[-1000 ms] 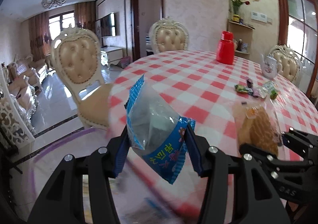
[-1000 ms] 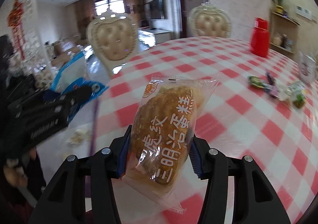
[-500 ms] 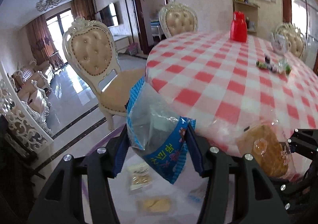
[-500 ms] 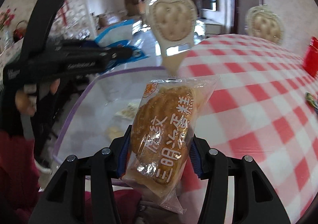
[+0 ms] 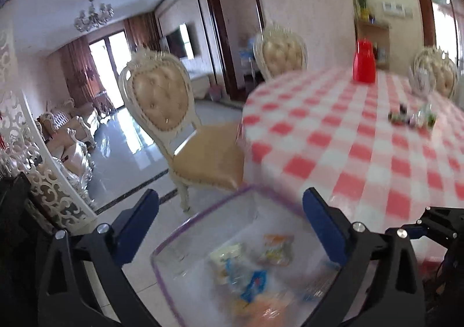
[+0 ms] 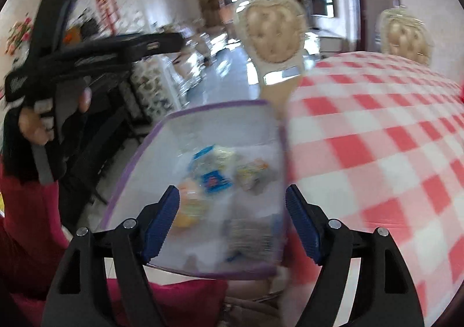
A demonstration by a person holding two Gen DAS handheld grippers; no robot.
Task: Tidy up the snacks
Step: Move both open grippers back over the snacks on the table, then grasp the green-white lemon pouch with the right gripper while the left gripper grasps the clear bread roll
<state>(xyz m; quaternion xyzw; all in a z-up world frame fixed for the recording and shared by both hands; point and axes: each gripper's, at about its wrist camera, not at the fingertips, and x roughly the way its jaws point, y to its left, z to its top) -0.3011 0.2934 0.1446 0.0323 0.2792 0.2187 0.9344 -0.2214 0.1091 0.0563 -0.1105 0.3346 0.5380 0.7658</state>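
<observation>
Both of our grippers have just let go: the left gripper [image 5: 230,228] had a blue packet clamped a moment ago and the right gripper [image 6: 232,224] a cake in clear wrap, and now the fingers of each have been opening and stand spread with nothing between them. The snacks have dropped into the clear bin [image 6: 203,121] with the purple rim, which sits low beside the checked surface [image 6: 377,135]. So we judge this pair of snacks sorted, and the next trip is back to the surface, where a few small wrapped items [image 5: 411,118] remain at the right of the left view. In the right view the blue packet [image 6: 214,179] lies in the middle of the bin, just above and between our released fingers; an orange blur [image 6: 188,199] near the left finger is likely the cake, though motion blur keeps us from being sure. In the left view the packets lie at bottom centre, below the fingers.
</observation>
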